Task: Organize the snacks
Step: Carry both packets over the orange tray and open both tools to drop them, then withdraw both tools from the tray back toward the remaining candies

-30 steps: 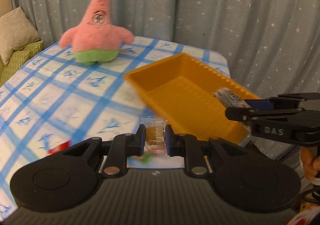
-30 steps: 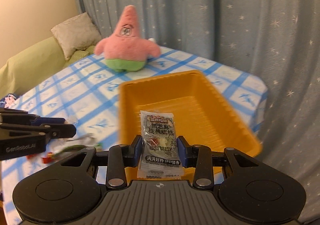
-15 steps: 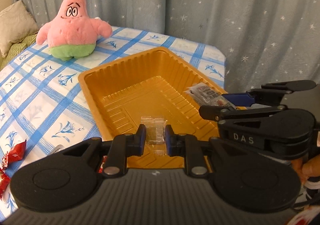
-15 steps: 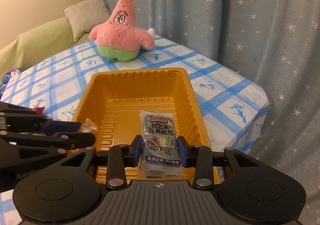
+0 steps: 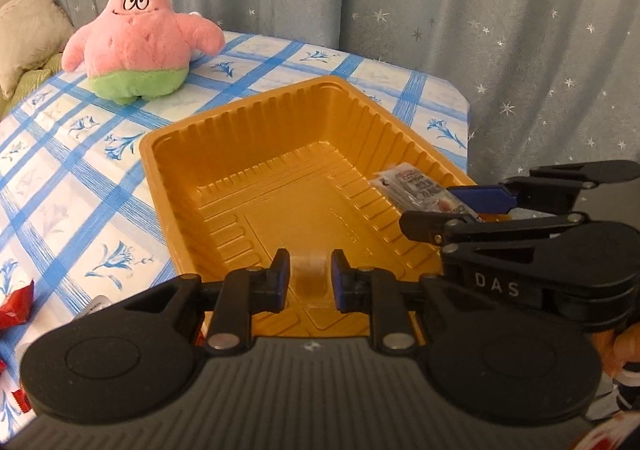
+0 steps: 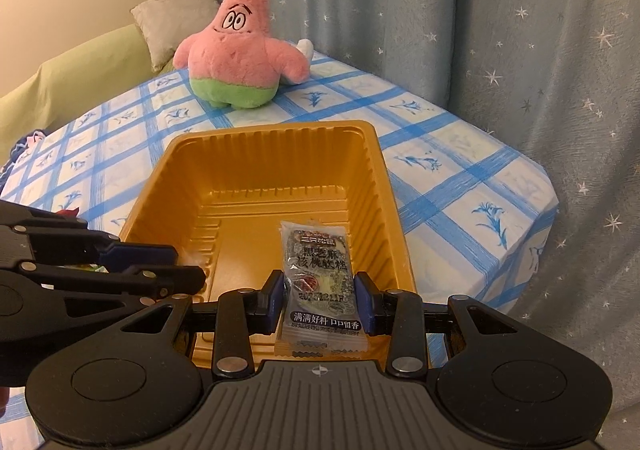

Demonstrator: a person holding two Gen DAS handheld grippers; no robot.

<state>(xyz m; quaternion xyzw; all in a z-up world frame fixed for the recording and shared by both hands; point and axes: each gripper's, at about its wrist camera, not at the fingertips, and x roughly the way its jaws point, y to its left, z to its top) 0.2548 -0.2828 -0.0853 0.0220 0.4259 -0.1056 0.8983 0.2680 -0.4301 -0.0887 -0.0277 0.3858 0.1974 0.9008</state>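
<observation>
An orange plastic tray [image 5: 248, 121] stands on the blue-checked tablecloth, and both grippers hang over its near end. My left gripper [image 5: 308, 274] has its jaws opening. A small clear-wrapped candy [image 5: 308, 270] shows blurred between them, with a thin gap to each pad. My right gripper [image 6: 320, 298] is shut on a dark snack packet [image 6: 316, 262] with white print, held upright over the tray's [image 6: 264, 129] floor. In the left wrist view the right gripper [image 5: 428, 205] enters from the right with the packet [image 5: 412, 185]. The left gripper [image 6: 188, 264] shows at the left of the right wrist view.
A pink star-shaped plush toy [image 5: 140, 37] sits at the far side of the table. Red-wrapped snacks [image 5: 16, 306] lie on the cloth left of the tray. The table edge [image 6: 520, 209] drops off close to the tray's right side, before a starred curtain. A hand [image 5: 620, 346] holds the right gripper.
Both grippers have moved in over the tray and lower. The left jaws have spread a little, and the clear candy between them now looks blurred and loose. The right grip is unchanged.
</observation>
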